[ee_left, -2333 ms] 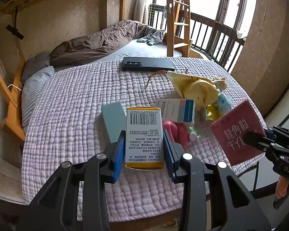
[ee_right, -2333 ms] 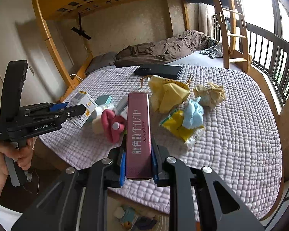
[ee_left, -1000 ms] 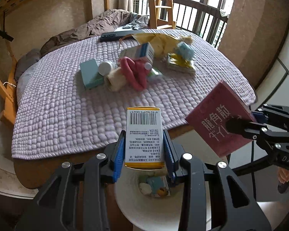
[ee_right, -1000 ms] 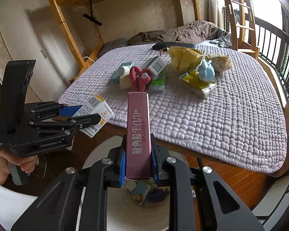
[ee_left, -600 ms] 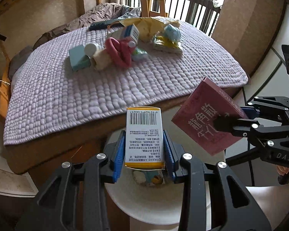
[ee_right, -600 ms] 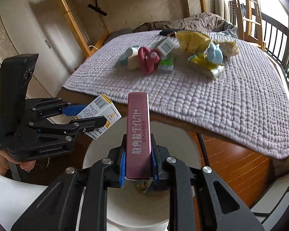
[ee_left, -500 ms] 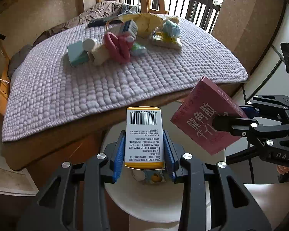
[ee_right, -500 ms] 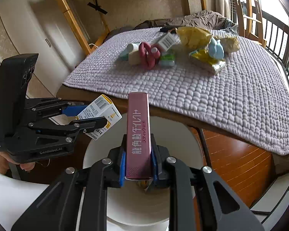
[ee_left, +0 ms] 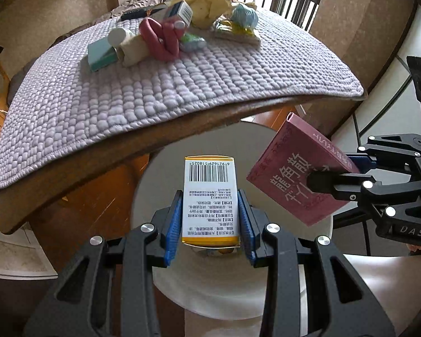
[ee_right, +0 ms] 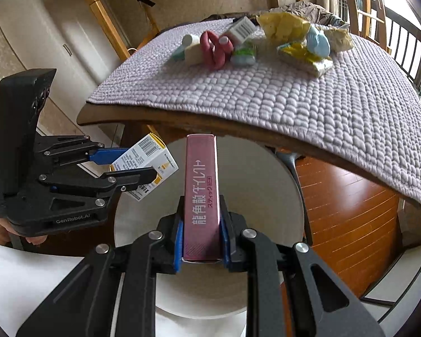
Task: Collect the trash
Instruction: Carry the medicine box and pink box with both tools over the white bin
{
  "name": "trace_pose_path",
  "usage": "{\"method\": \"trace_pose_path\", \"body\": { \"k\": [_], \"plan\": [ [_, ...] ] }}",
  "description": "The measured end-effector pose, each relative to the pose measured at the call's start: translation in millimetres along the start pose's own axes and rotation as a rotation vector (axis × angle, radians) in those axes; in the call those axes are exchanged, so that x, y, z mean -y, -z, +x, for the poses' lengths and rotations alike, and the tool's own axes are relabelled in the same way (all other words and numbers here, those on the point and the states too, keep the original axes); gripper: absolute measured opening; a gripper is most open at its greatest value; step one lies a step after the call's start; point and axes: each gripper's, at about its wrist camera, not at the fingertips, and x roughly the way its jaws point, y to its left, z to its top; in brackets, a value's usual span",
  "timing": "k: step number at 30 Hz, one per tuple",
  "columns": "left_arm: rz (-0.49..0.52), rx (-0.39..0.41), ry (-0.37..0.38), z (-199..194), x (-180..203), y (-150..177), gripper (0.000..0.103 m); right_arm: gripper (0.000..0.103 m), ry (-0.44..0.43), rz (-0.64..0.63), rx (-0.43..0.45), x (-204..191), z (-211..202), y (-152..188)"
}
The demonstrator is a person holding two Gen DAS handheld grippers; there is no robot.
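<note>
My left gripper point(ee_left: 210, 213) is shut on a white and yellow medicine box point(ee_left: 209, 196) with a barcode, held over the open mouth of a white trash bin point(ee_left: 159, 252). My right gripper point(ee_right: 200, 224) is shut on a maroon box point(ee_right: 200, 196) with Japanese print, also over the white trash bin point(ee_right: 261, 185). Each gripper shows in the other's view: the right gripper point(ee_left: 334, 179) with the maroon box point(ee_left: 294, 177), the left gripper point(ee_right: 134, 165) with the medicine box point(ee_right: 145, 163). More trash lies on the table: a pink tube point(ee_left: 162, 39), yellow wrappers point(ee_left: 207, 8), a teal box point(ee_left: 100, 56).
The table carries a lilac quilted mat point(ee_left: 154, 84); its wooden edge point(ee_left: 98, 151) overhangs the bin. A bunk bed and balcony railing stand behind. A wooden floor point(ee_right: 350, 210) lies right of the bin. A black chair leg point(ee_right: 291, 160) stands by the bin.
Both grippers have drawn back from the table and dropped down over the bin, still holding their boxes. The bin fills more of both views.
</note>
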Motion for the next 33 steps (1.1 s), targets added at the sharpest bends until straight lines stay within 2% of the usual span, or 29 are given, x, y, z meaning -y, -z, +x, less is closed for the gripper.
{"method": "trace_pose_path", "body": {
  "k": [19, 33],
  "plan": [
    [0.016, -0.072, -0.021, 36, 4, 14, 0.039, 0.021, 0.009, -0.014, -0.074, 0, 41, 2],
    [0.024, -0.118, -0.024, 67, 12, 10, 0.039, 0.021, 0.015, -0.008, -0.128, -2, 70, 2]
  ]
}}
